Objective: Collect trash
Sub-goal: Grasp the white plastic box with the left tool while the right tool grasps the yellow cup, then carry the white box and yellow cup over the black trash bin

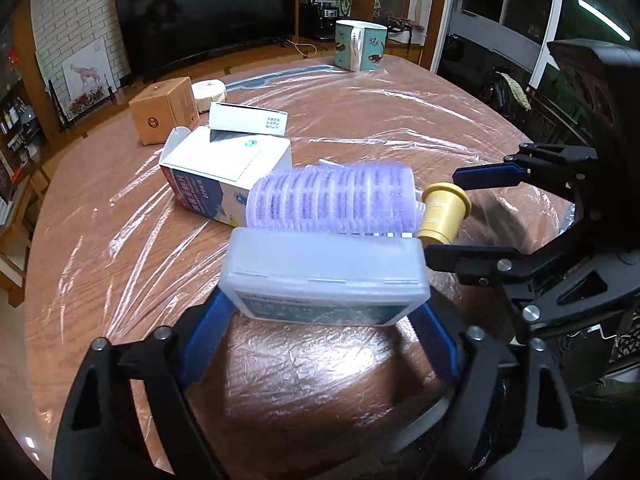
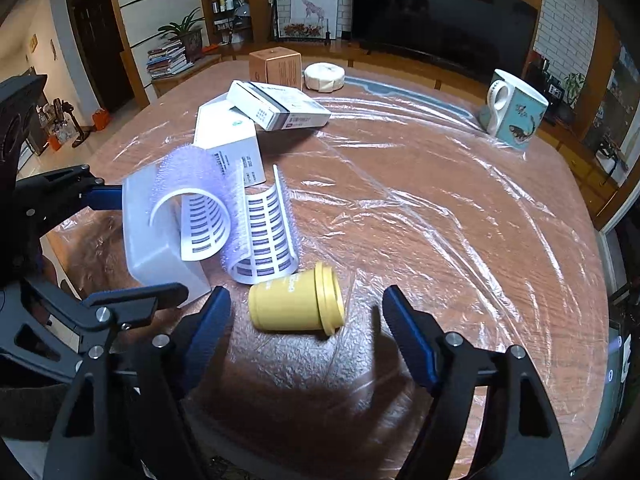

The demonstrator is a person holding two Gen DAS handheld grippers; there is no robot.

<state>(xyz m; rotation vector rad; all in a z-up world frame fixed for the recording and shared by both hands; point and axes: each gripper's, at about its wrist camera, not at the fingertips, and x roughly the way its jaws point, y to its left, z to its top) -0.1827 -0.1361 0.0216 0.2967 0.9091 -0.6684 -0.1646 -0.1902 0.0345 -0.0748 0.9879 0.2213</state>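
Left wrist view: the left tongs [image 1: 324, 320] straddle a frosted plastic case [image 1: 326, 276] lying on the plastic-covered bench [image 1: 400, 120]; the blue pads sit at its two near corners, though whether they press on it cannot be told; behind the case lies a purple hair roller [image 1: 332, 198], then a white carton [image 1: 224, 168]; the right tongs [image 1: 444, 216] reach in from the right, open around a yellow cup [image 1: 442, 216] on its side.

Right wrist view: the right tongs [image 2: 306, 316] stand open, pads clear of the yellow cup [image 2: 294, 306] between them; a split roller [image 2: 264, 232] lies just beyond; the left tongs [image 2: 132, 244] flank the case [image 2: 156, 236] at left; a mug [image 2: 516, 110] stands far right.
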